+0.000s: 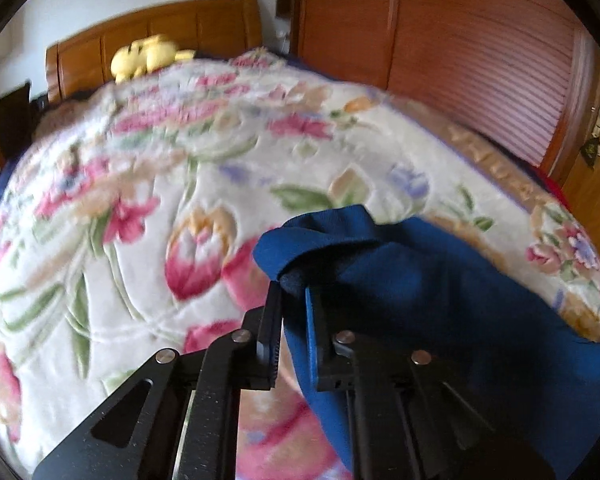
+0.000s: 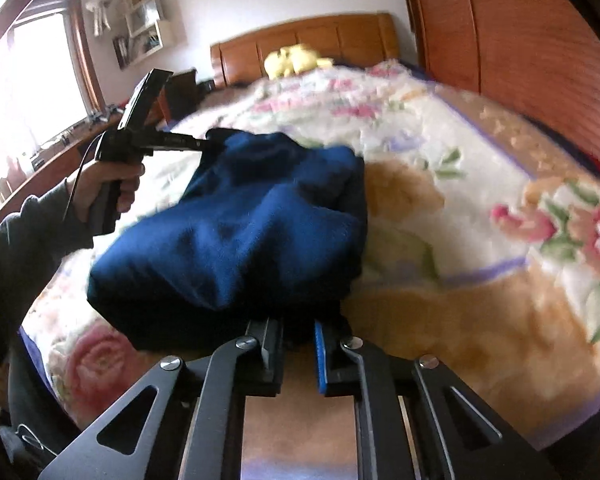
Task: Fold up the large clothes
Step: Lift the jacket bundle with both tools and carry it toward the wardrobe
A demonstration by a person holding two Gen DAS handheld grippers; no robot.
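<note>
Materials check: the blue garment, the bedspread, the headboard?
Blue garment: looks like soft matte knit, maybe fleece; it slumps in rounded folds with no sheen. Bedspread: plush pile, embossed floral print with fuzzy edges. Headboard: wood or wood veneer, orange-brown panels with a slight gloss.

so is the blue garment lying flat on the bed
No, the blue garment is bunched and pinched by the fingers of the left gripper and the right gripper.
</note>
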